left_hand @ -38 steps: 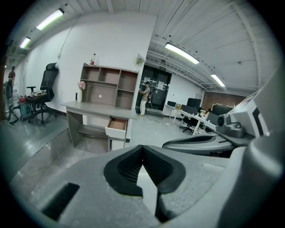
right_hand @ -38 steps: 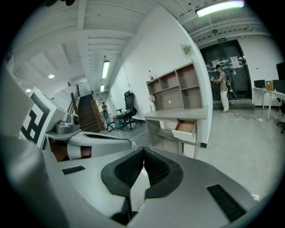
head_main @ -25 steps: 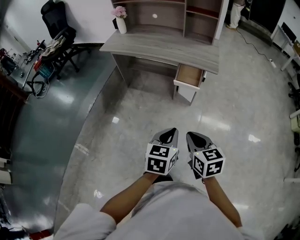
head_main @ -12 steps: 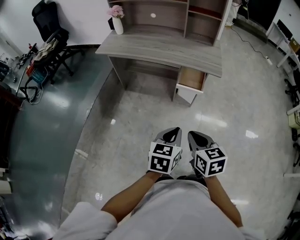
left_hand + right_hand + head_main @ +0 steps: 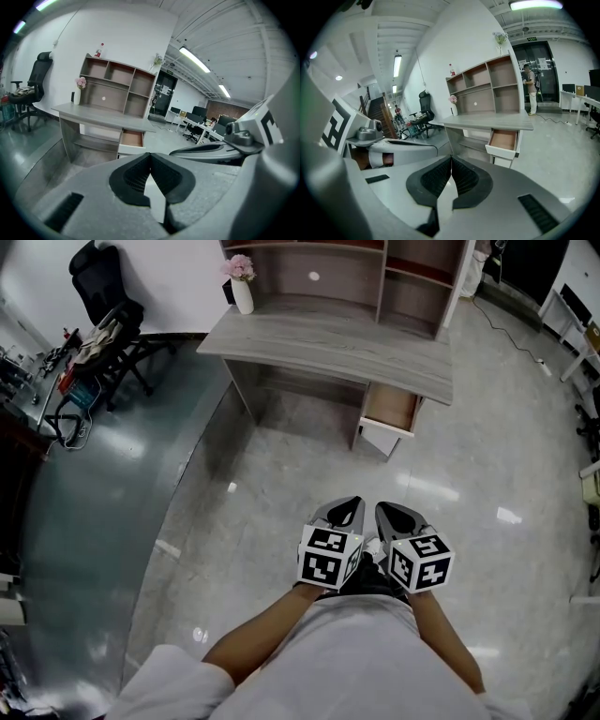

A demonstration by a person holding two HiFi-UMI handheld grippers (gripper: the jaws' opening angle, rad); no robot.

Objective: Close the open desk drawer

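Drawer (image 5: 389, 411): pulled out toward six o'clock, well apart at twelve o'clock.
Nearer: right gripper (image 5: 392, 517), slightly; left gripper (image 5: 342, 512) beside it.
Jaws: both closed, empty.

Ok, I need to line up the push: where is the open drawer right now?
In the head view the open drawer sticks out under the right end of the desk, across the floor straight ahead of the right gripper.
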